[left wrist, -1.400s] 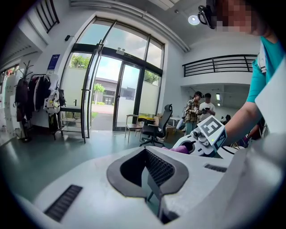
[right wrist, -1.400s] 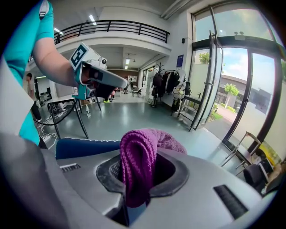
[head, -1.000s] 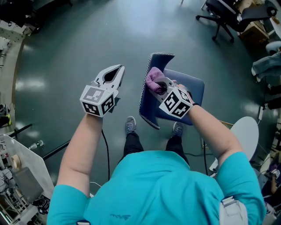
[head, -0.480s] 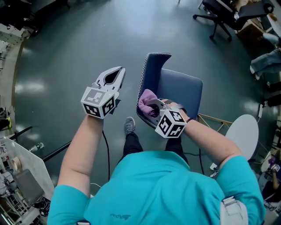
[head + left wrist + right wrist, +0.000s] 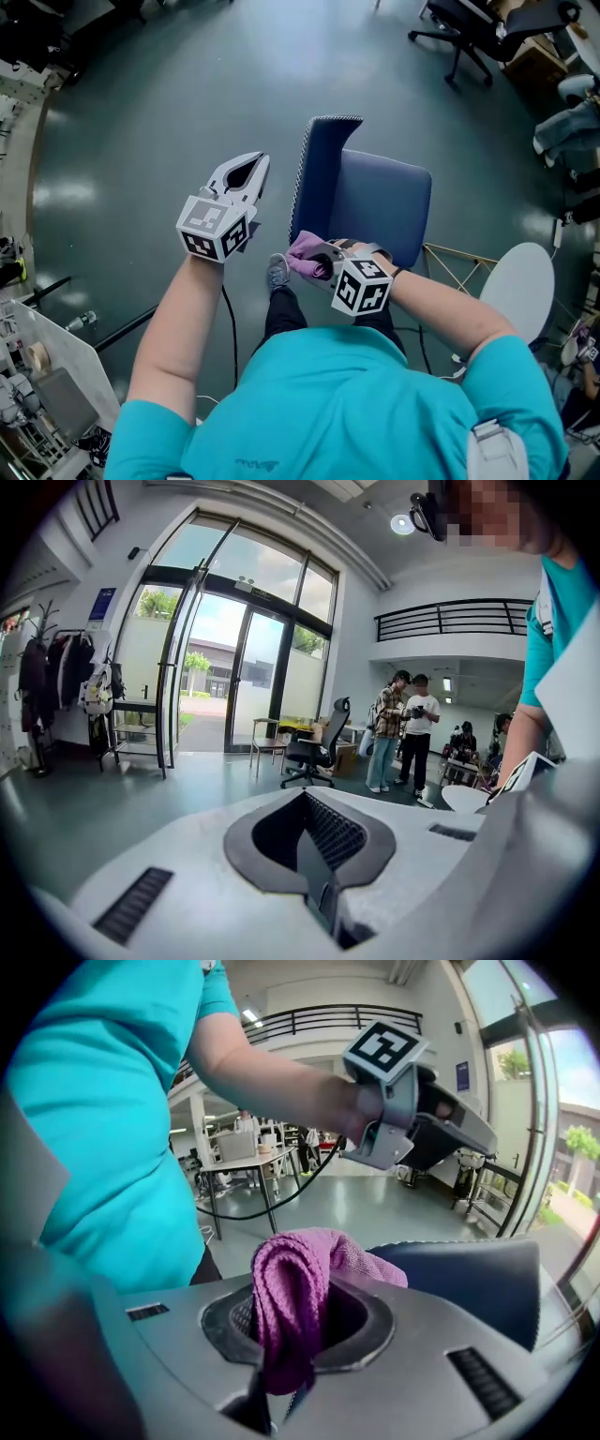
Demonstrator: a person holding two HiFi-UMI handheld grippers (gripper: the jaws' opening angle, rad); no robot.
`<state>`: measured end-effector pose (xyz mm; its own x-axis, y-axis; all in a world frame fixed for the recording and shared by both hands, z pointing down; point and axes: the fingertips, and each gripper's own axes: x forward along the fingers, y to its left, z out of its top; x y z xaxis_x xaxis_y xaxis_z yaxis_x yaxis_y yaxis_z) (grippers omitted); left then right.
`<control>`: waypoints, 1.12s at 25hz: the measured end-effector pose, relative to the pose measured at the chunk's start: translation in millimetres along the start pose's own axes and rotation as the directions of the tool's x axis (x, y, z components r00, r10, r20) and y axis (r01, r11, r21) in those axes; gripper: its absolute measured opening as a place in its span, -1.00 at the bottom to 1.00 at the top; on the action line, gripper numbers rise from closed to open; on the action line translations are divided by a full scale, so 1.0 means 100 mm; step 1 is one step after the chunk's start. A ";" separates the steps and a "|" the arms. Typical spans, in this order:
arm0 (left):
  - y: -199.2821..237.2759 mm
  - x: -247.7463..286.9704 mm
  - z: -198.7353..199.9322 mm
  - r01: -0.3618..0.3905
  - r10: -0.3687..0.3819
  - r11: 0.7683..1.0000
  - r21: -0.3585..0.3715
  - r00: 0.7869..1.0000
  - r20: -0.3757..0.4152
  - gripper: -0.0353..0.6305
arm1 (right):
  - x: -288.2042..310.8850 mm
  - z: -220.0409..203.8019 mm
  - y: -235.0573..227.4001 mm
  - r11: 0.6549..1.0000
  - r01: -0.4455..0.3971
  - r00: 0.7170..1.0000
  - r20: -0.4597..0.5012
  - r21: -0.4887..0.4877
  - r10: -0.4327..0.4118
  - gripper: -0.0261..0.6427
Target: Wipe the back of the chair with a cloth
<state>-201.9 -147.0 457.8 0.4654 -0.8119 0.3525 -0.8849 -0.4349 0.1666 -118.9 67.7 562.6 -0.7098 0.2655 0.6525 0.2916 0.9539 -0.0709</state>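
right gripper is clamped on a purple cloth. its own view shows the folded cloth pinched between the two jaws of the right gripper, bulging up out of the opening. from the head view, the cloth sits at the near, lower end of the chair back, by the edge with the white stitching. whether it presses on the fabric or lies just beside it is hard to tell. the blue chair back fills the space just behind and to the right of the cloth in the right gripper view. the blue seat lies to the right of the back, beyond the right forearm.

left gripper is held in the air well to the left of the chair, over the bare grey-green floor. the jaws of the left gripper are together, with nothing between them. its view looks across the hall to glass doors, a black office chair and two people standing.

a white round table stands to the right of the chair, and a grey shoe shows below the cloth.
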 end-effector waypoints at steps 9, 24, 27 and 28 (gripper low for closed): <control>0.03 0.13 -0.11 0.013 -0.013 1.000 -0.013 1.000 -0.018 -0.88 | -0.93 -0.57 -1.21 0.882 0.301 0.937 0.061 0.362 -0.345 -0.69; 0.26 0.50 -0.30 0.019 -0.019 1.000 -0.009 0.999 -0.050 -0.88 | -1.01 -1.86 -3.13 0.617 0.708 0.704 -0.267 0.345 -0.658 -0.69; 0.33 0.56 -0.37 0.027 -0.028 0.999 -0.017 0.998 -0.055 -0.88 | -0.81 -1.91 -3.24 0.626 0.707 0.706 -0.280 0.328 -0.651 -0.69; 0.34 0.57 -0.39 0.030 -0.031 0.999 -0.021 0.998 -0.057 -0.88 | -0.75 -1.90 -3.26 0.635 0.703 0.711 -0.277 0.321 -0.647 -0.69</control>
<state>-206.3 -193.3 520.0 0.4906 -0.7748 0.3987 -0.8709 -0.4506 0.1961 -38.6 -290.1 680.1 -0.5158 -0.4667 0.7185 -0.5193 0.8373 0.1711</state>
